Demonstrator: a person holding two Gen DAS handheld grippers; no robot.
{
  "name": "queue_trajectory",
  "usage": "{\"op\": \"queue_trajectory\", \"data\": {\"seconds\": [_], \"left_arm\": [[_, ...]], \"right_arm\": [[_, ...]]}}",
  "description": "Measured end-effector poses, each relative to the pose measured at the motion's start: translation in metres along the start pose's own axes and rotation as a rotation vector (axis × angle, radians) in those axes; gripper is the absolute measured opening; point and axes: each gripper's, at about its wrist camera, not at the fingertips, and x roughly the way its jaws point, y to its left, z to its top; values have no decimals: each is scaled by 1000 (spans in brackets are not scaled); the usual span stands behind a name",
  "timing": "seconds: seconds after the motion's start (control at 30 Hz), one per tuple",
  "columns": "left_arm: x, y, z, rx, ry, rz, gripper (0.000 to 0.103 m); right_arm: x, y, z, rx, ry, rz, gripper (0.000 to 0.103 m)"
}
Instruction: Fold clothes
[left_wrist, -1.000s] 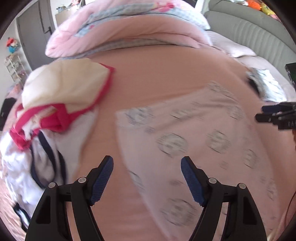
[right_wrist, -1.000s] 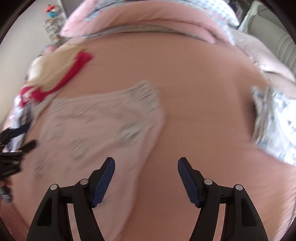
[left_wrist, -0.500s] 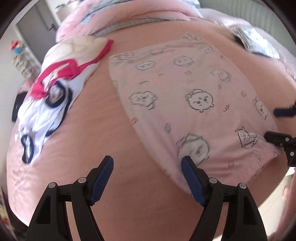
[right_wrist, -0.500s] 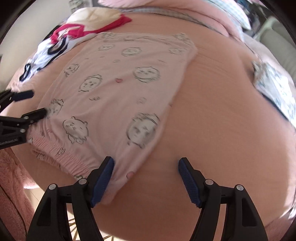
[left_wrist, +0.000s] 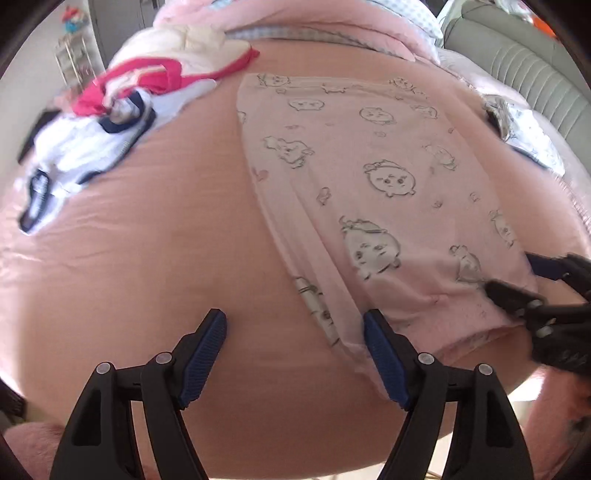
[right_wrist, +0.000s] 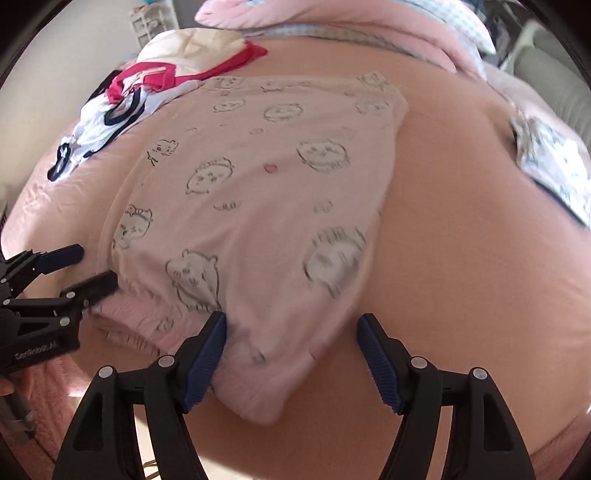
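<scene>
At near bed edge, pale pink cartoon-print garment (left_wrist: 369, 177) runs near-to-far; left gripper (left_wrist: 295, 360) and right gripper (right_wrist: 291, 363) straddle its near corners, jaws spread, nothing pinched.

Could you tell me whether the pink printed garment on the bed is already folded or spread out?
Spread out: the pink printed garment lies flat on the bed, no fold visible.

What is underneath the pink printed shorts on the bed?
The pink printed shorts lie flat on the pink bedsheet, which shows all around them. Anything directly beneath the fabric is covered.
</scene>
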Motion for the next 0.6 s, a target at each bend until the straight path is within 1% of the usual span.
{"op": "queue_trajectory", "data": {"seconds": [0.03,0.07,0.1,0.13,0.17,0.2,0.23,0.27,0.33,0.4,0.43,0.47,0.53,0.6], "left_arm": [[-4,6,-2,-39,2,97,75],[-11,13,-3,-80,-30,102,74],[-19,19,-5,-121,-67,92,74],[-22,23,-5,-168,-84,-4,74],[-24,27,-6,-215,-98,-113,74],[-20,28,-6,-249,-83,-197,74],[-15,27,-7,-280,-62,-277,74],[-12,23,-8,-283,-52,-299,74],[-7,15,-10,-277,-36,-323,74],[-11,1,-11,-201,-64,-286,74],[-13,-6,-11,-160,-79,-265,74],[-11,-11,-9,-139,-79,-260,74],[-6,-18,-5,-103,-75,-257,74],[5,-26,-5,-26,-22,-188,76]], "right_arm": [[-8,-6,-3,23,-15,-3,70],[-17,-11,-6,46,-31,-6,62],[-34,-18,-6,79,-85,-17,60],[-50,-23,-4,112,-136,-2,60],[-58,-27,4,127,-158,32,60],[-61,-31,10,134,-163,54,60],[-58,-31,13,141,-165,42,60],[-55,-30,15,148,-166,26,60],[-53,-34,-2,192,-133,38,60],[-41,-34,-14,217,-85,81,60],[-35,-28,-20,202,-70,76,60],[-31,-21,-25,173,-65,59,60],[-19,-11,-30,109,-60,24,60],[-11,-8,-32,57,-56,-6,63]]}}
